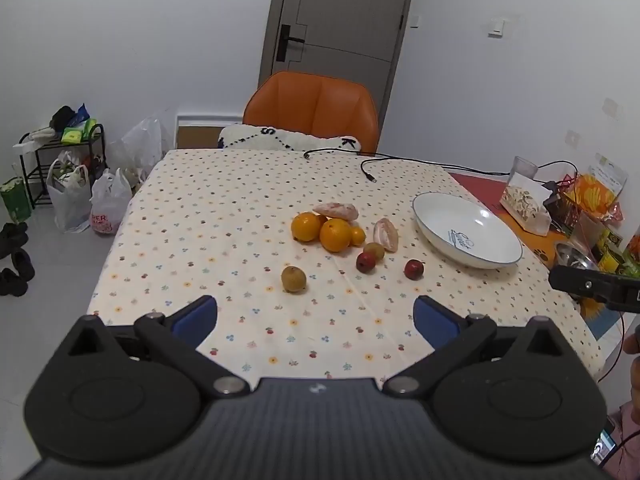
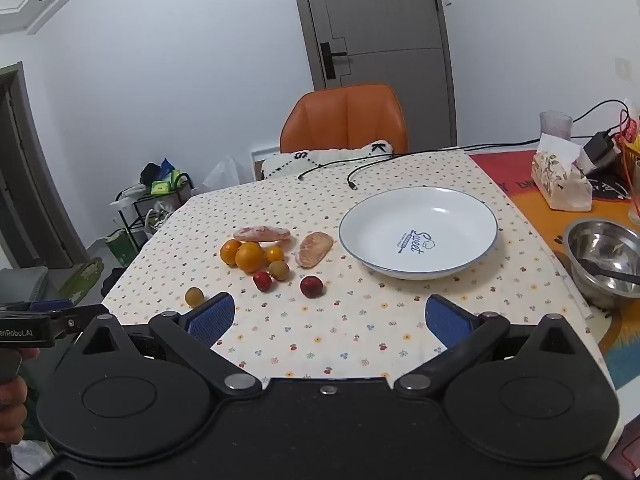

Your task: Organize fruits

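Both hand-held grippers, left (image 1: 316, 320) and right (image 2: 330, 318), gape wide and empty; right should advance to the red fruit (image 2: 311, 286) just ahead, straddle it squarely, then carry it to the plate (image 2: 360, 220) ahead-right.

The white plate (image 2: 420, 204) carries "Sweet" in blue script on its floor. The left gripper (image 2: 24, 330) body reads "enRobot.AI", its start cut off. A white cushion (image 1: 288, 140) on the chair shows black "S" and "K"
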A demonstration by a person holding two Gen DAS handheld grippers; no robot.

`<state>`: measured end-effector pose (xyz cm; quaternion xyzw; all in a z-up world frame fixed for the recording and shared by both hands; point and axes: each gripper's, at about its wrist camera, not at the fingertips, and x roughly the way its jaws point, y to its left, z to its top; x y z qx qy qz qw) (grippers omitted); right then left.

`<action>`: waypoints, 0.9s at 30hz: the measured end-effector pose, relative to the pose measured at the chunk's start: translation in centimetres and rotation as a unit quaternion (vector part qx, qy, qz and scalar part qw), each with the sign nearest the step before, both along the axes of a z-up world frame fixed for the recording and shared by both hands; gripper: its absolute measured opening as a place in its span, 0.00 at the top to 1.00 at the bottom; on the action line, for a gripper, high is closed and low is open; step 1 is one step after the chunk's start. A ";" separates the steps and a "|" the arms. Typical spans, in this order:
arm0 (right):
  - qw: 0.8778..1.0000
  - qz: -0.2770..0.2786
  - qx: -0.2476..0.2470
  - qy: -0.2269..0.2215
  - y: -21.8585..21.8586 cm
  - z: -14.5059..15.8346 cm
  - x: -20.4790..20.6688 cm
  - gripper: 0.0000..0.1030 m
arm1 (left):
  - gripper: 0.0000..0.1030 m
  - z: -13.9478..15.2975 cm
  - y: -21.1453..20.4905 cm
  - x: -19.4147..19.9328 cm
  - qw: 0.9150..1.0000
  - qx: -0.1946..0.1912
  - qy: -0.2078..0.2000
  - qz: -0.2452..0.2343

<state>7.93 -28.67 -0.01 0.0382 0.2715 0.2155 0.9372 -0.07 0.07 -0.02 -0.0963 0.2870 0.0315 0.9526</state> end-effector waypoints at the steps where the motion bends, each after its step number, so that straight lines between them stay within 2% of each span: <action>1: 1.000 0.001 0.000 0.001 -0.2 0.0 0.2 0.00 | 0.00 0.0 -0.1 0.0 1.000 0.009 0.003 -0.001; 2: 1.000 -0.001 -0.016 -0.010 0.0 0.1 0.0 0.00 | 0.00 0.0 -0.2 0.1 1.000 0.012 0.003 -0.001; 9: 1.000 0.003 -0.015 -0.010 0.2 0.0 -0.1 0.00 | 0.00 0.4 -1.1 1.1 1.000 0.010 0.007 -0.002; 12: 1.000 0.009 -0.011 -0.008 1.2 -0.1 -0.5 0.00 | 0.00 0.3 -1.3 0.6 1.000 0.011 0.003 -0.002; 27: 1.000 0.009 -0.002 -0.003 0.5 -0.3 -0.2 0.00 | 0.00 0.0 -1.0 0.0 1.000 0.008 -0.006 -0.011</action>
